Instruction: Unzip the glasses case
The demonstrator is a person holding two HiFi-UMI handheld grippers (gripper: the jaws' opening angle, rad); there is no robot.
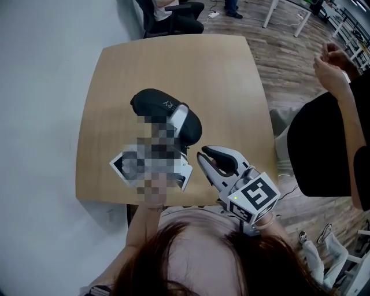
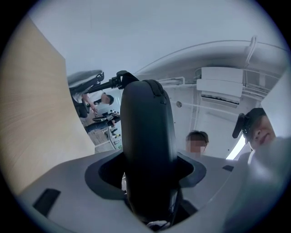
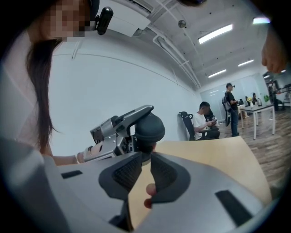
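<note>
The black oval glasses case is lifted above the wooden table, left of middle in the head view. My left gripper is shut on its near end; a white finger lies against the case, and a mosaic patch hides the rest. In the left gripper view the case stands on end between the jaws and fills the gap. My right gripper hovers just right of the case with its tips together and nothing between them. The right gripper view shows the case's rounded end just beyond my right gripper.
A person in a black shirt stands close to the table's right edge with hands raised. An office chair with a seated person is behind the far edge. A white wall runs along the left.
</note>
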